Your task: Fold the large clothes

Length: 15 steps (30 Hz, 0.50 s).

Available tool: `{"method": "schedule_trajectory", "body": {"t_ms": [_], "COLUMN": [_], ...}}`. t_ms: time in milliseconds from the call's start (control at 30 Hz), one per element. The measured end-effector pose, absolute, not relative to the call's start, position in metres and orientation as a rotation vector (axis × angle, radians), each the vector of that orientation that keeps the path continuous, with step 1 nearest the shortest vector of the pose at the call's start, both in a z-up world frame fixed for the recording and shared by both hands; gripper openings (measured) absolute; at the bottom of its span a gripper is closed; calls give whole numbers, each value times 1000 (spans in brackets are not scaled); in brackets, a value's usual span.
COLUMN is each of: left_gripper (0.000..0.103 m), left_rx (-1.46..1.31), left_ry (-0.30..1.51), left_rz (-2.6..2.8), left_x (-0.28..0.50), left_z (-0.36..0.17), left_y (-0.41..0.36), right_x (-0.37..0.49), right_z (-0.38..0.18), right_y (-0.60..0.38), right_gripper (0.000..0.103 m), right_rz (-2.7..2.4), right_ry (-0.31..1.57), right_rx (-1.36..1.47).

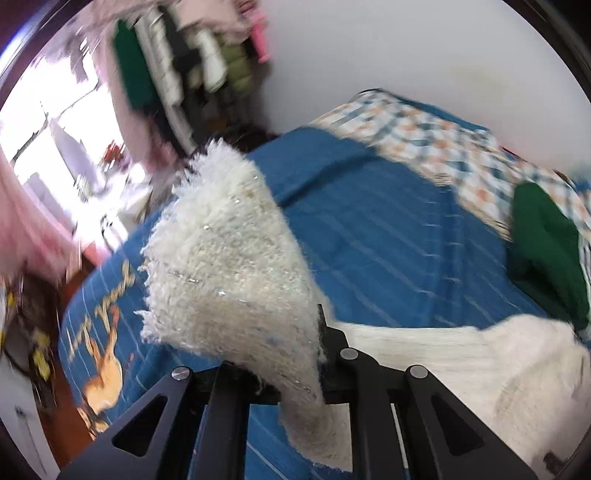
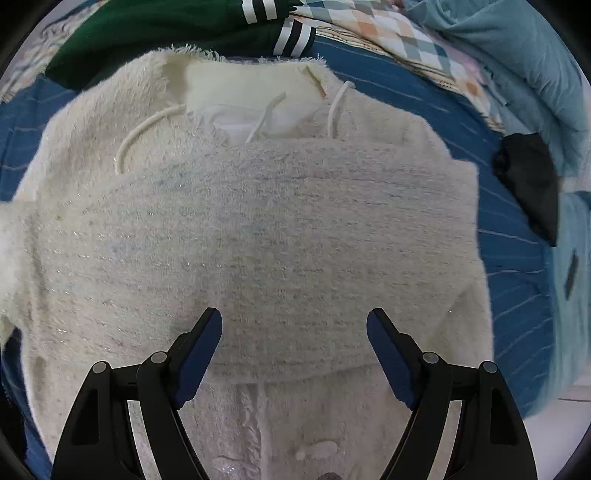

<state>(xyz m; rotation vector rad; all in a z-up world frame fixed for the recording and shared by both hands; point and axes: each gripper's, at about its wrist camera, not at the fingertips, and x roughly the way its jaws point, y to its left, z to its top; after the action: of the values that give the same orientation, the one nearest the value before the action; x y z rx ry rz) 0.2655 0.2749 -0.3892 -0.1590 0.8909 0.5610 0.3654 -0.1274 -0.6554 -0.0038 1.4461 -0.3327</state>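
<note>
The cream fuzzy garment lies spread on the blue bedspread, part folded across its middle, with drawstrings and a pale lining showing at the top edge. The left gripper is clamped on a fringed flap of it, lifted off the bed. The right gripper hangs above the fabric, jaws wide, nothing between them. A green garment lies beyond.

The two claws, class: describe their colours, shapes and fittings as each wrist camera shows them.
The right claw has black angular linkage arms with triangular cut-outs, round silver pivot pins and dark blue finger pads. The left claw shows the same black arms, cut-outs and silver pins. No cables or sleeves visible.
</note>
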Motion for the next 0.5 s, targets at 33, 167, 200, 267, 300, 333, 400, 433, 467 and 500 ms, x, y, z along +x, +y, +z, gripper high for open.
{"method": "schedule_trajectory", "body": {"t_ms": [33,167,200,267,300,333,400,433,467,500], "left_gripper": [8,8,8,8,8,8,8,8,8,8], "left_rx": [-139,-87,-74,-74,-74,-77,-70,-71,-65,-63], "left_ry": [883,871,874,897,912,931,976,1007,1036,1065], "left_rz": [548,425,384,289,239,182,91,28,-16,-50], "left_x": [268,300,304,313,318,323,329,332,333,333], "left_z": [-382,-362,-359,-360,-363,-369,-382,-394,-404,-415], "left_y": [263,191,168,121,96,67,16,-16,-41,-67], "right_x": [366,365,362,357,356,350,340,332,326,322], "right_z": [-655,-654,-653,-651,-650,-650,-651,-651,-651,-651], "right_y": [-136,-172,-186,-212,-225,-246,-275,-297,-314,-327], "right_gripper": [82,82,82,82,82,82,82,82,82,82], "right_rz": [-320,-296,-297,-316,-326,-343,-376,-395,-410,-423], "right_ry": [1441,1436,1435,1432,1432,1437,1446,1446,1444,1442], "right_rx": [20,82,103,130,146,179,224,268,293,307]}}
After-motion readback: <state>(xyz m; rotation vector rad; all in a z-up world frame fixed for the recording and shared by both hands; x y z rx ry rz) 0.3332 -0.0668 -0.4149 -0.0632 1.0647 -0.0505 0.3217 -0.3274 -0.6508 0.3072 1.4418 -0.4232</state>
